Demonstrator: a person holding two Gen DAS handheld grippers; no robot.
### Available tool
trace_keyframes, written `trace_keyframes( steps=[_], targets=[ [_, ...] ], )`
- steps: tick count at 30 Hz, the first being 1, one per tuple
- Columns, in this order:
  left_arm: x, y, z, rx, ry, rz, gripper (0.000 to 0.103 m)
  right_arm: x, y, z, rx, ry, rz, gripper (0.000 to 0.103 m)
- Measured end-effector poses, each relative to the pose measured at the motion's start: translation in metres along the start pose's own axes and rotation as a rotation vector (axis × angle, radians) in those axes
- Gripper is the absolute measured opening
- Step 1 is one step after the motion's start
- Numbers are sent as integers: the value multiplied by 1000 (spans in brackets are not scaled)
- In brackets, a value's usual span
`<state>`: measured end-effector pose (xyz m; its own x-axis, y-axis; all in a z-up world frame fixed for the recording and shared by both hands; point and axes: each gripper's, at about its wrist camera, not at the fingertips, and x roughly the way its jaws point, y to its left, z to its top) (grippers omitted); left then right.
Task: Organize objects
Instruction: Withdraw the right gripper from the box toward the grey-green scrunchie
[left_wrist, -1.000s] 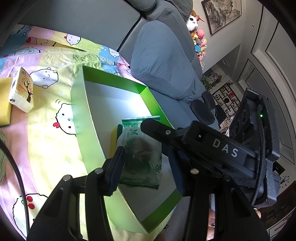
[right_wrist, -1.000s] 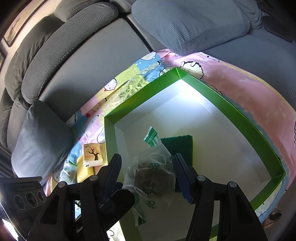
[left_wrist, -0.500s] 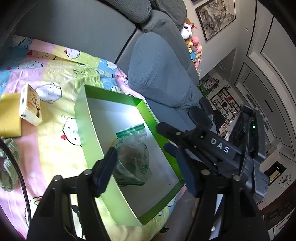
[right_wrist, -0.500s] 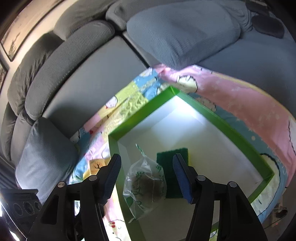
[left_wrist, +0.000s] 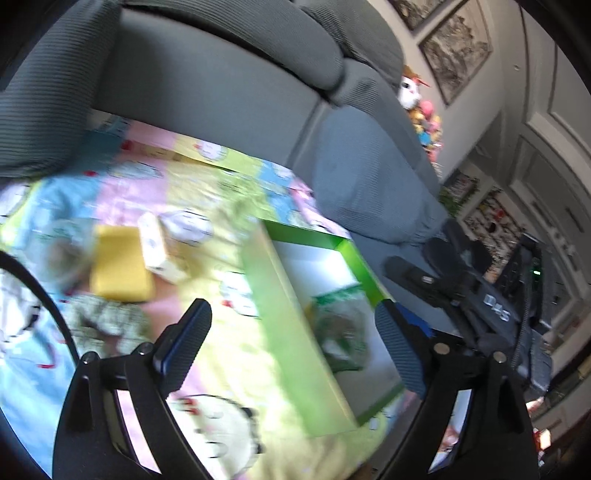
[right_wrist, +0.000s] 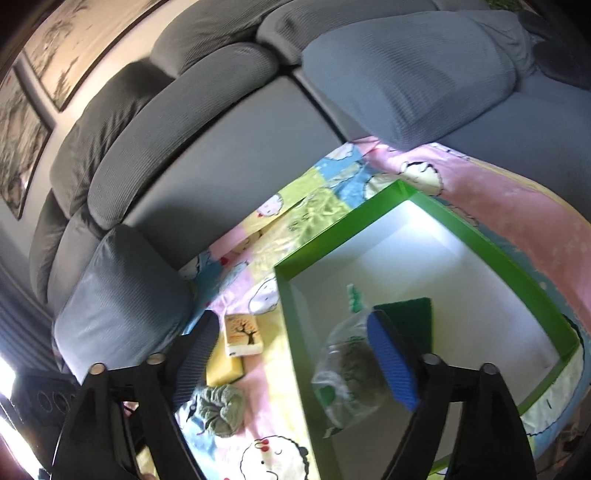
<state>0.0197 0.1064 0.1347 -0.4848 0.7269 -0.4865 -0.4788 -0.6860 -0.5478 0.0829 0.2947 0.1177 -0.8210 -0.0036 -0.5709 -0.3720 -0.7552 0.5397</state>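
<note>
A cartoon-print blanket covers a grey sofa, with framed pictures on the wall behind. The green box sits on the blanket and holds the clear bag and a dark green pad. Beside the box's left wall lie the small carton, the yellow sponge and a crumpled green cloth. Since half a second ago both grippers have pulled back from the box. The left gripper and right gripper hover spread wide, holding nothing.
</note>
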Motion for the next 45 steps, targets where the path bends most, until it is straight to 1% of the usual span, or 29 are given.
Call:
trace_keyframes(
  steps=[2,4,5,6,10,15,17,21,22,25,30,32,34,38,41,44,45],
  targets=[
    [-6,12,3,-10,1,62,90,4,6,-3,-14,13,14,87],
    [-10,22,5,-14,24,118,90,9,12,-7,-15,24,41,89],
    [-11,28,7,-15,38,147,90,12,15,-9,-16,27,56,90],
    [-13,34,7,-18,44,173,90,15,19,-11,-18,32,65,94],
    [-26,63,9,-60,32,258,90,22,39,-19,-69,43,89,95],
    [-40,97,9,-147,36,308,90,31,67,-30,-156,60,94,95],
    [-42,107,9,-172,42,340,90,41,78,-37,-197,103,101,95],
    [-45,128,6,-221,66,416,89,63,92,-48,-223,207,109,95],
    [-44,131,5,-233,73,423,89,70,96,-52,-233,231,108,95],
    [-41,140,4,-259,97,437,89,84,109,-61,-276,260,76,95],
    [-40,149,3,-282,104,447,89,109,136,-73,-418,323,14,95],
    [-40,153,3,-292,107,481,88,119,145,-75,-456,342,-5,95],
    [-40,159,1,-305,116,513,88,129,149,-81,-485,359,-4,95],
    [-36,169,-2,-329,145,505,88,134,143,-91,-470,374,3,95],
    [-30,169,-4,-326,163,504,88,135,139,-92,-469,370,4,93],
    [-23,167,-7,-322,186,509,88,139,133,-92,-449,379,-4,89],
    [-20,167,-9,-319,200,508,88,140,131,-92,-439,386,-5,86]
  ],
)
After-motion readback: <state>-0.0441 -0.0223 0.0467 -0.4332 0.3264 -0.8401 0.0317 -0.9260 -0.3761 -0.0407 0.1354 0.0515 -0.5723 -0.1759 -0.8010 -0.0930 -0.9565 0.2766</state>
